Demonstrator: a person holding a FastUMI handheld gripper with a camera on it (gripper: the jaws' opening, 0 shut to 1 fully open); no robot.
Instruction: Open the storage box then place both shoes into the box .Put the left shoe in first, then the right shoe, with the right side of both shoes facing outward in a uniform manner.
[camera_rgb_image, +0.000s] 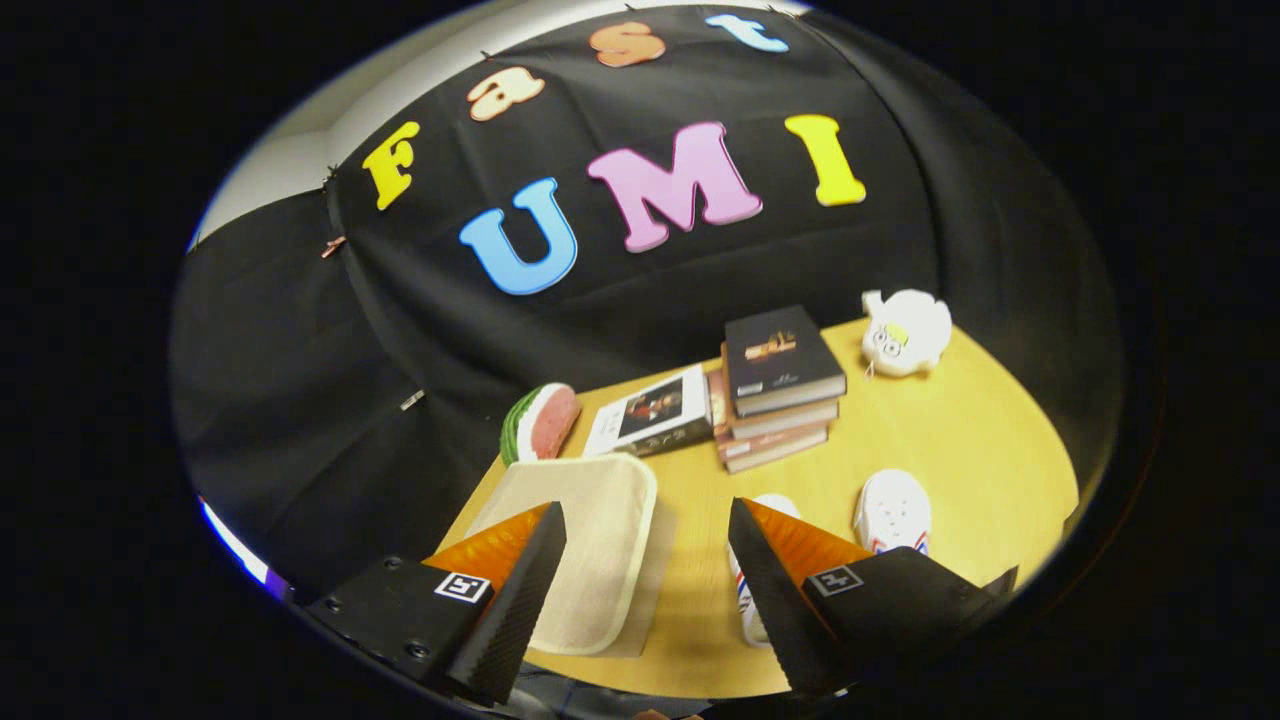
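A: How do the gripper (645, 560) fingers stand?

B: Spread wide apart, nothing between them but bare yellow table (985, 450). They hang above the near edge.

A: And the storage box (590, 545)?

B: It lies just ahead of the left finger, cream lid closed (that fingertip overlaps its near corner in the picture, though whether it touches cannot be told).

A: The shoes?

B: Both white. One shoe (748, 590) is partly hidden behind the right finger; the other shoe (893, 512) sits just beyond that finger, to its right.

A: Farther out?

B: A watermelon slice (541, 422), a flat book (652, 410) and a stack of books (780, 385), then a white piggy bank (906, 332) near the black cloth.
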